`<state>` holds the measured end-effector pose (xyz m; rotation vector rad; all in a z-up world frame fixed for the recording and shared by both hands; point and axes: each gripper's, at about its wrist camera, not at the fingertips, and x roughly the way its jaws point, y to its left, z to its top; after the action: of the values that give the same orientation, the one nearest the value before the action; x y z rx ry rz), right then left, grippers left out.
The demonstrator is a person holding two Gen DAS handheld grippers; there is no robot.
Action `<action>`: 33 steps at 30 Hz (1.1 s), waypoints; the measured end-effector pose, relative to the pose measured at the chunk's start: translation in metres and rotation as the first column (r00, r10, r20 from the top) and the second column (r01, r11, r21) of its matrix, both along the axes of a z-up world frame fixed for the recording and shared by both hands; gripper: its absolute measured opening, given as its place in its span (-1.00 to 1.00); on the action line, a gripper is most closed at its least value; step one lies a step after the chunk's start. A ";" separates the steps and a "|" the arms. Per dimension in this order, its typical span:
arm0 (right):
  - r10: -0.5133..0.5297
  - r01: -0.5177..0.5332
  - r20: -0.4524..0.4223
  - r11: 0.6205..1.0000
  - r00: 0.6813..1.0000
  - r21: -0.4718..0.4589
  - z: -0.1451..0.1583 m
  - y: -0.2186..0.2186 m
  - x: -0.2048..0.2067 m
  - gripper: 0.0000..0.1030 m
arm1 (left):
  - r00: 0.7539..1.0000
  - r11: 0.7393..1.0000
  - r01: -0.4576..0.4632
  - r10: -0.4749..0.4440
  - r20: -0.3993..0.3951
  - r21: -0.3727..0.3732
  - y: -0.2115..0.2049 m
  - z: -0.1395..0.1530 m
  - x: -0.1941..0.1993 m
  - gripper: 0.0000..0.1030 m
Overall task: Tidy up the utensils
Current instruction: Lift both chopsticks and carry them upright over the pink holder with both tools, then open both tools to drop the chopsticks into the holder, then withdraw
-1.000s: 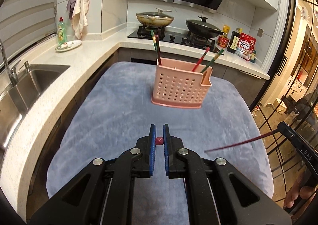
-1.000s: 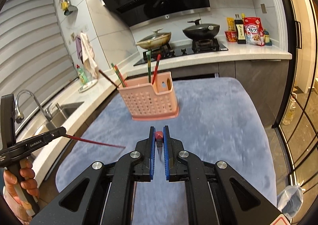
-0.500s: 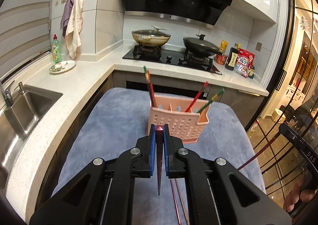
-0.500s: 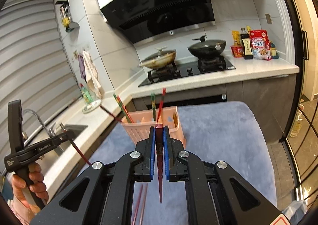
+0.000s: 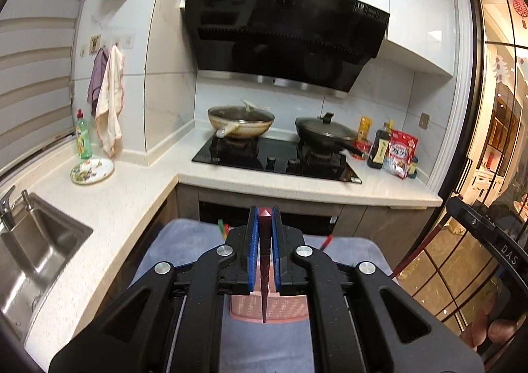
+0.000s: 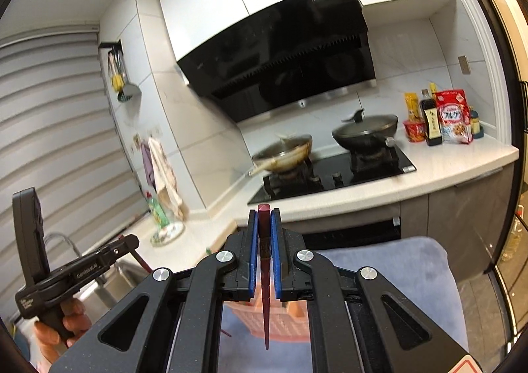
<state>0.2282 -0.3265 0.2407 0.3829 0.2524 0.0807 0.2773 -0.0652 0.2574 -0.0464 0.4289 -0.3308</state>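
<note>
While each gripper is pinching a dark red chopstick upright between its blue pads, the pink holder is sitting low and mostly hidden behind the jaws on the grey-blue cloth covering the table. The left gripper (image 5: 264,218) is clamping its chopstick (image 5: 264,274) near the thick top end, with the thin tip hanging down over the pink holder (image 5: 283,308). The right gripper (image 6: 264,218) is doing the same with the other chopstick (image 6: 265,290), whose point is dangling in front of the holder (image 6: 277,323). Other chopsticks are already standing in the holder, their tips peeking out beside the left gripper's frame. From here the likely trouble is aiming blind: the black frames are covering the holder's slots, so a tip could catch on the rim or a divider, or knock against the sticks already inside. Both hands are working near each other, so the two chopsticks could cross. A thin, smooth stick held at one end could also swing or slip in the pads if its tip snags.
</note>
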 end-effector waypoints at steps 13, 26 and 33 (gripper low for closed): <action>-0.015 0.013 -0.056 0.999 0.998 -0.029 -0.020 0.010 0.082 -0.86 | 0.999 0.999 -0.038 0.038 0.017 0.029 -0.016 -0.014 0.060 -0.87; 0.018 -0.025 -0.214 0.999 0.977 -0.032 -0.093 0.023 0.118 -0.87 | 0.993 0.998 -0.046 0.050 -0.108 0.038 -0.014 -0.072 0.094 -0.86; 0.013 -0.025 -0.231 0.999 0.973 -0.045 -0.098 0.025 0.113 -0.85 | 0.992 0.998 -0.052 0.057 -0.112 0.043 -0.014 -0.078 0.088 -0.85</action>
<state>0.3415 -0.3016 0.1424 0.3420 0.4870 0.0487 0.3657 -0.0789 0.1793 -0.0375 0.5458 -0.2663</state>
